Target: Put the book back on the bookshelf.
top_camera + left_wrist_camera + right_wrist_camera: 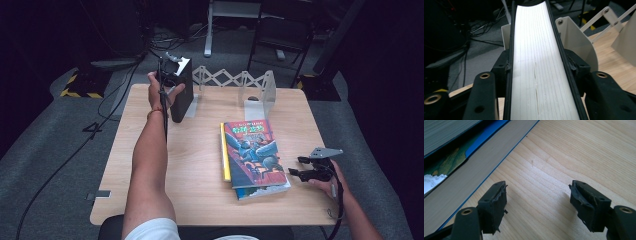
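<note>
The left tool (172, 75) is clamped on a black book (181, 95), standing it at the white rack (235, 80); next, release gently; the right tool (300, 167) waits, jaws apart, beside the stacked books (255, 155).

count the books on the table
3, maybe more hidden: a black book upright in the left gripper by the rack; two stacked flat, top book, bottom book.

upright book (181, 92) left, stacked books (255, 156) right

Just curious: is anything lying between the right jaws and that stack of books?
No, only bare table separates the right gripper from the books, in the right gripper view.
</note>
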`<state>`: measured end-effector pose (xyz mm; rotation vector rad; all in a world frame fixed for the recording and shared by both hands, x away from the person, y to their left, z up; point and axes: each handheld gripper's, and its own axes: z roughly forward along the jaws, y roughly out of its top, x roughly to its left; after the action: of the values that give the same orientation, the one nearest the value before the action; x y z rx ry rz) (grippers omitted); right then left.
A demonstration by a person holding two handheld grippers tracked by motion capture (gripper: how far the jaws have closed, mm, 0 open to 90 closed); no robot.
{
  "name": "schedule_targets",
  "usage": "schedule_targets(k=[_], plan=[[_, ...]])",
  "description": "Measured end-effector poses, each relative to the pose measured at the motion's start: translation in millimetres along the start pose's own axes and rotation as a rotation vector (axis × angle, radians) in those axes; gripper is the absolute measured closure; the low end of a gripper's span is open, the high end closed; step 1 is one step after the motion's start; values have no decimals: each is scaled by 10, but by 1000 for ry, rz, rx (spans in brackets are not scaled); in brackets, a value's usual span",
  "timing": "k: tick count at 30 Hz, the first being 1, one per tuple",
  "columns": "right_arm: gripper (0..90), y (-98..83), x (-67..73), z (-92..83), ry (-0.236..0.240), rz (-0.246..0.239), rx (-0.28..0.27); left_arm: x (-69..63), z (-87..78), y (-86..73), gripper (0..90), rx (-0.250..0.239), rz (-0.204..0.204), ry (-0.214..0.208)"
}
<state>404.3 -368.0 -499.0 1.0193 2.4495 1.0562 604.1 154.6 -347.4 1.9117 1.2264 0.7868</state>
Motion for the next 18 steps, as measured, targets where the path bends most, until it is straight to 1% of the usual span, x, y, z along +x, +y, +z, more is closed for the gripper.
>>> schedule_targets(k=[5,7,9,11,14,16,18], plan=[[299,-1,1,-2,2,5,0,-35,-9,-2,521,-29,-13,-32],[299,-2,-1,-4,1,7,0,-50,-9,-3,525,-38,-12,-33],[300,-3,-4,-4,2,7,0,-58,-11,-4,527,-41,-19,-30],[300,-4,-6,-5,4,10,-1,-64,-15,-4,529,-42,-17,-31],[301,-6,-8,-5,5,12,-2,-91,-10,9,530,-46,-19,-12],[302,-6,-9,-7,6,15,-3,-87,-13,28,531,-61,-30,-11],[302,-6,-9,-7,6,15,-2,-75,-24,52,530,-78,-30,-7]])
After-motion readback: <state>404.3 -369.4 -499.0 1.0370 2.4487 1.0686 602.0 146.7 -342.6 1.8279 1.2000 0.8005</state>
